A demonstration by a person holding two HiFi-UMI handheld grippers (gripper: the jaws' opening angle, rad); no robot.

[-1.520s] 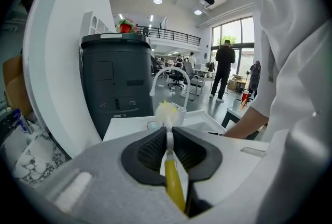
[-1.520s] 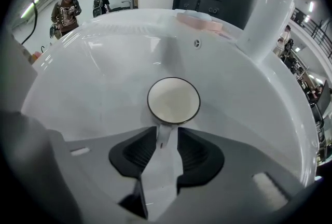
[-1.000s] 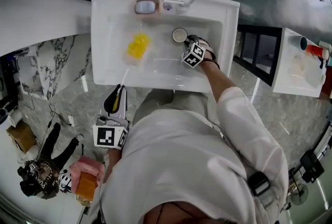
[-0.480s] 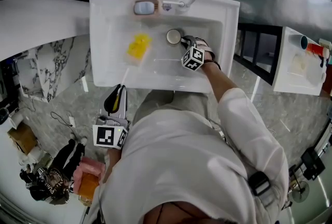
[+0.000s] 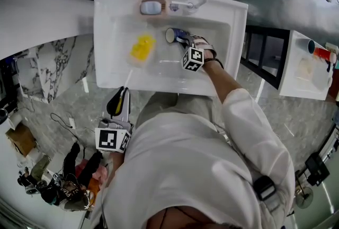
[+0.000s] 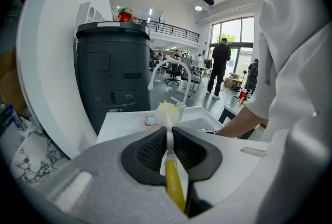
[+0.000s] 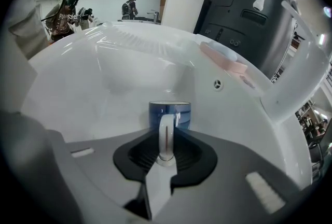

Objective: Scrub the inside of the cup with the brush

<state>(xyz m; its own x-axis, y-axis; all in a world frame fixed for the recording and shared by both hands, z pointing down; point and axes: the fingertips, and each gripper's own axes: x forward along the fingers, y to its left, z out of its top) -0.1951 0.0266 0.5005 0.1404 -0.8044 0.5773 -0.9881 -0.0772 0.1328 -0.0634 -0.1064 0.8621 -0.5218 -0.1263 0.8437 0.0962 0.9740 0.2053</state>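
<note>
Blue ceramic cup (image 7: 169, 113) — judged stiff, slick, breakable | its handle was gripped by right gripper (image 7: 166, 141), jaws just closing narrower | yellow-handled brush (image 6: 169, 148) was clamped in left gripper (image 6: 168, 137)

The right tongs (image 7: 166, 151), which have just been closing, pinch the handle (image 7: 165, 132) of the blue cup (image 7: 180, 113) inside the white sink (image 7: 104, 78).

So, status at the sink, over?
Left tool shut on brush, head over sink. Right tool grips blue cup by handle, jaws just closing tighter. Brush not in cup yet; nothing between.
</note>
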